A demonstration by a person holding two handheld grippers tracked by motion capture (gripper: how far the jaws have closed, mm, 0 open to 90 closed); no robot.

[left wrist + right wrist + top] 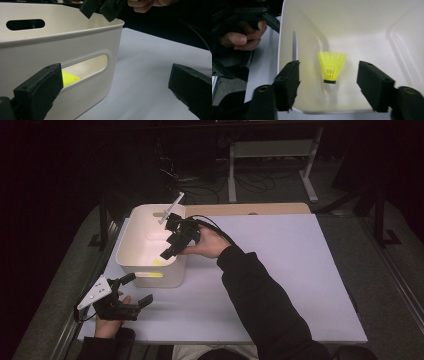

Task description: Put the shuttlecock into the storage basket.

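Observation:
A white plastic bin [170, 276] stands at the left of the table. Inside it a yellow shuttlecock [331, 67] rests with its black cork end towards the camera of the right gripper view; it is a yellow patch [157, 262] in the high view. My right gripper [328, 63] hangs over the bin's open top [170, 250], jaws open, pads apart from the shuttlecock below them. At the table's front left, my left gripper [137, 290] is open and empty, pointing at the bin's near wall [82, 40]. Yellow of the shuttlecock [68, 78] shows through the handle slot.
The bin sits on a white table sheet [280, 270] with bare surface to the right and front. A wooden edge [250, 209] runs along the back. A desk frame [310, 170] and cables lie on the dark floor beyond. A dark sleeve [260, 305] crosses the middle.

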